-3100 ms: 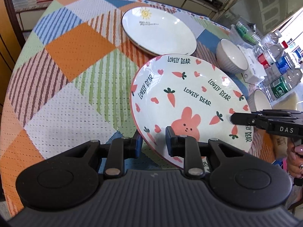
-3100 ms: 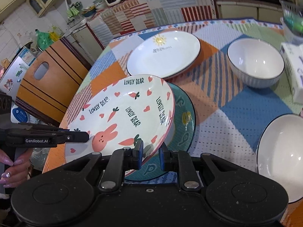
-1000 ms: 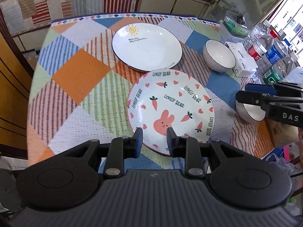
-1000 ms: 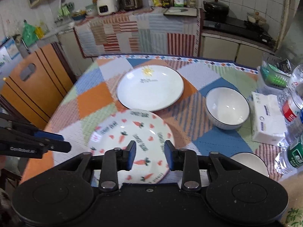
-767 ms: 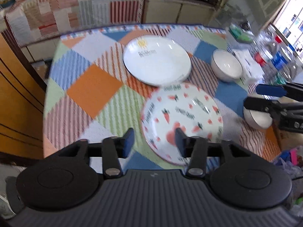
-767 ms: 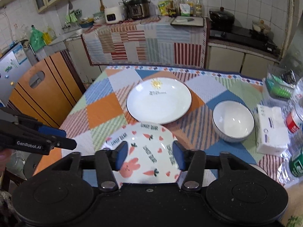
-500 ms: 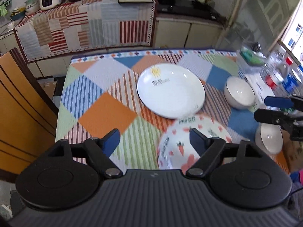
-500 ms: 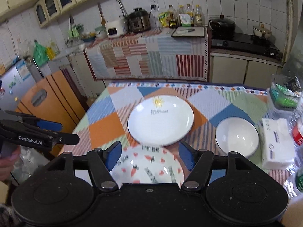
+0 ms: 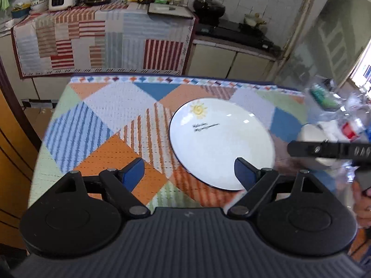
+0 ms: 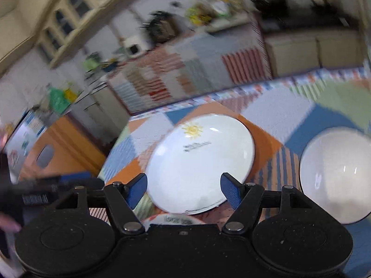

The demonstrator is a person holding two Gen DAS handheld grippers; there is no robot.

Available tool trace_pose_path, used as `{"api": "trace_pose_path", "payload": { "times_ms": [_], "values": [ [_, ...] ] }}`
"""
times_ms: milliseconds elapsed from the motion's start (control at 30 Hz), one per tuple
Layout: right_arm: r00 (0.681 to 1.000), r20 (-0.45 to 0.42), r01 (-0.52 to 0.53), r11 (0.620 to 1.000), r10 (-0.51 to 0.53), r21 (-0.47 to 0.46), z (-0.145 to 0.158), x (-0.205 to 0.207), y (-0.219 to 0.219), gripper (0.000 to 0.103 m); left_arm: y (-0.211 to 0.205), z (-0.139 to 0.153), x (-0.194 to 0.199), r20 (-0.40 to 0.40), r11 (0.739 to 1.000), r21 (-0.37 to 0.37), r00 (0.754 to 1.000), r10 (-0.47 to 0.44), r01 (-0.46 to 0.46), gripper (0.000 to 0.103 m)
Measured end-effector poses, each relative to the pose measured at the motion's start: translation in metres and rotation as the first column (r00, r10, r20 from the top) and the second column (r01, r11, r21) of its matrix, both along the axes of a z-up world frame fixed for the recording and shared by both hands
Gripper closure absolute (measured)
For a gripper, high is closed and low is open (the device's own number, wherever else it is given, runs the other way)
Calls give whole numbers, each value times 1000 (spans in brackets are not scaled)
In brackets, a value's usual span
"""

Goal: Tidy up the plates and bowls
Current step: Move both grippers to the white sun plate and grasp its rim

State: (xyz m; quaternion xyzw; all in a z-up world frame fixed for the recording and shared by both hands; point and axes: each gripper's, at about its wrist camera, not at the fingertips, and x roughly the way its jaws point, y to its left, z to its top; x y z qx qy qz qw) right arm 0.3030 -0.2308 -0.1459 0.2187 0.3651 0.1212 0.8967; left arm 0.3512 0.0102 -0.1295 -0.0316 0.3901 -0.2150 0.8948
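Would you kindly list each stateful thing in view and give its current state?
Left claw: open, nothing between its fingers.
Right claw: open, holding nothing.
Sun plate: flat on the tablecloth, empty.
White bowl: upright, empty.
Carrot plate: only its rim shows, lying below the right claw.

Daylit kitchen; right wrist view heavily motion-blurred, fisheye-bent edges.

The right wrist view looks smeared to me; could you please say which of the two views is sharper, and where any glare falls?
Left wrist view: mostly sharp, the sun plate crisp with small glints, though bottles at the right edge smear. Right wrist view: motion blur throughout, the counter streaked, the plate's lettering unreadable, highlights on the white bowl; only the right tongs stay sharp.
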Motion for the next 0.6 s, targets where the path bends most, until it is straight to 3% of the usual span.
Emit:
{"api": "trace_pose_path", "payload": {
  "times_ms": [67,233,267,400,500,533,567,600],
  "values": [
    [998,-42,40,999,-40,21,-12,12,-6,29,-3,-16,12,-19,1000,-6,1000,5,-5,19],
    [992,-84,92,995,-96,-47,-33,30,-12,29,-13,-42,34,-51,1000,6,999,-14,14,20],
    [991,-91,91,994,-96,-54,-36,31,-14,34,-15,-46,37,-52,1000,16,999,-10,11,20],
    [991,-99,76,993,-85,-93,-41,35,-8,35,-18,-59,48,-84,1000,-4,996,-4,4,24],
    [990,-109,79,994,-87,-77,-44,37,-8,38,-19,-64,51,-105,1000,-30,994,-12,8,42],
    [989,-117,84,993,-93,-78,-46,38,-9,42,-20,-65,51,-117,999,-34,993,-20,16,60],
    [987,-127,88,993,-98,-80,-48,38,-9,51,-21,-66,50,-128,998,-41,991,-42,37,73],
    [985,-139,94,992,-105,-86,-50,39,-10,71,-23,-64,48,-125,998,-46,990,-59,53,73]
  ]
}}
